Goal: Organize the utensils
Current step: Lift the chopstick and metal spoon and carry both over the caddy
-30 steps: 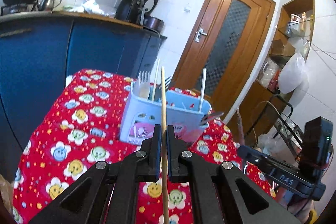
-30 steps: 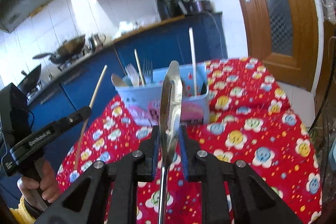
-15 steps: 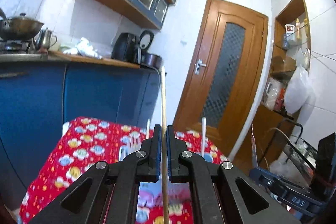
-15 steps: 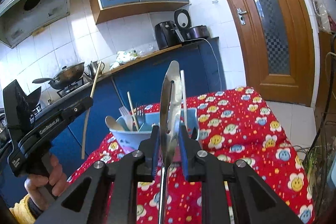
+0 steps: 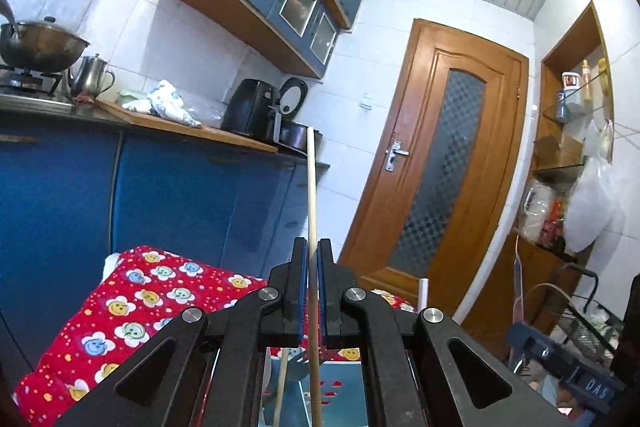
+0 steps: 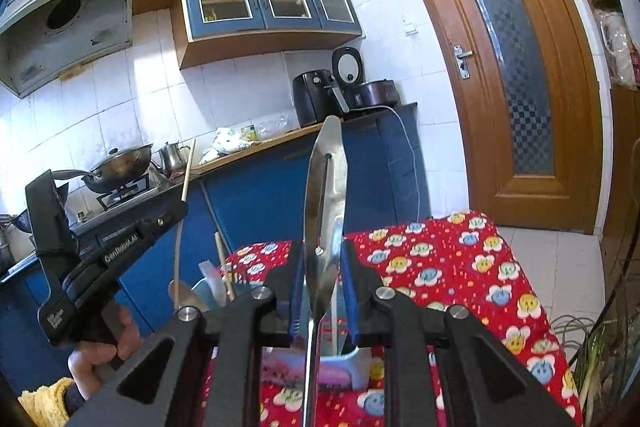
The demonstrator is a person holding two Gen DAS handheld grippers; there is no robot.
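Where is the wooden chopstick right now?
The wooden chopstick stands upright, clamped in the left gripper, centre of the left wrist view, its lower end over the blue utensil holder on the red tablecloth.

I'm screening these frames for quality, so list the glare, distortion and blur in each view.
Left wrist view: strong fisheye bends the door and cabinets, black vignette at the corners, chopstick sharp. Right wrist view: window light glares off the metal spoon, the near right gripper looks slightly soft, and the tiles look washed out.

A wok [image 6: 120, 163] and kettle [image 5: 91, 77] stand on the counter [image 5: 192, 127]; beside them, an air fryer [image 5: 250, 111] near the door [image 5: 444, 171].
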